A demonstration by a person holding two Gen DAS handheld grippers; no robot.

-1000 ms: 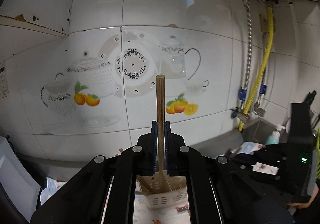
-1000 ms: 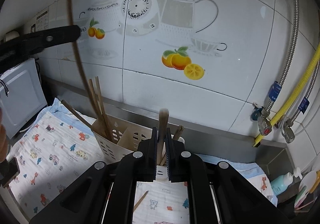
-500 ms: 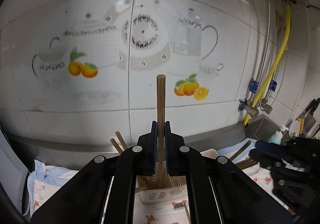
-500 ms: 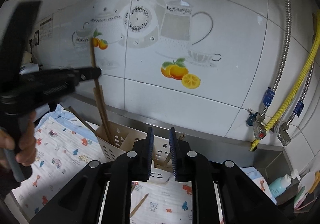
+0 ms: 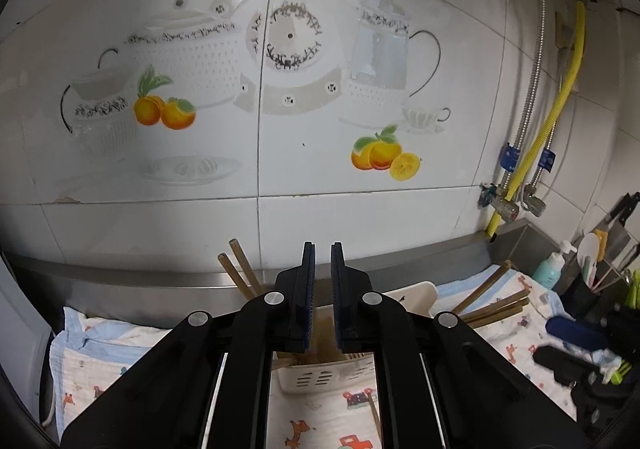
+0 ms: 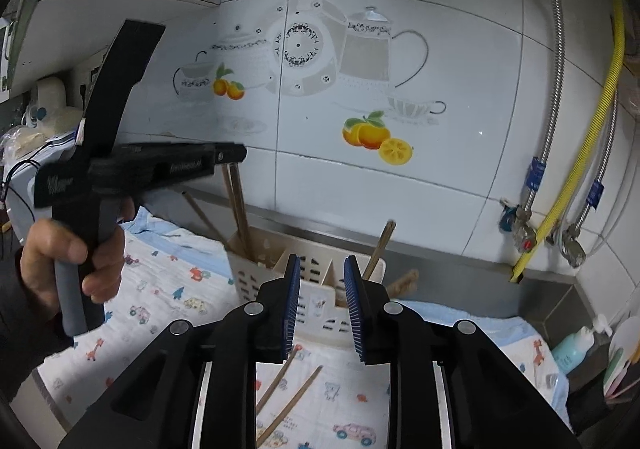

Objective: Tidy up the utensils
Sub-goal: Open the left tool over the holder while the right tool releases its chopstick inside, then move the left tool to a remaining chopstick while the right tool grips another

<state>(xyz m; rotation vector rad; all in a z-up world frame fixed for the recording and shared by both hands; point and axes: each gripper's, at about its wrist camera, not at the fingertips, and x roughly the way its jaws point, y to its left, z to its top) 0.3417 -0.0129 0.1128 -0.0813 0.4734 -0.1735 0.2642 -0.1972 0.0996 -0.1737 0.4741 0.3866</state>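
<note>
Chopsticks (image 6: 294, 397) are lying loose on the cloth (image 6: 168, 289), running lengthwise just below the right gripper (image 6: 322, 309); its empty jaws have just been opening. Left gripper (image 5: 322, 297) is hovering over the basket (image 6: 320, 301), fingers slightly parted, pinching nothing.

Glossy glazed wall tiles (image 5: 360, 209), a perforated cream plastic utensil holder (image 6: 320, 289), matt wooden chopsticks (image 6: 236, 193), soft printed cloth (image 6: 168, 289), a brushed metal ledge (image 5: 120, 281), a corrugated metal hose (image 5: 532, 77).

The utensil holder (image 6: 320, 289) stands on the cloth (image 6: 168, 289) before the tiled wall (image 6: 460, 129); chopsticks (image 6: 236, 201) stand in its left compartment, two loose chopsticks (image 6: 292, 397) lie in front, bottle (image 6: 576, 345) far right
</note>
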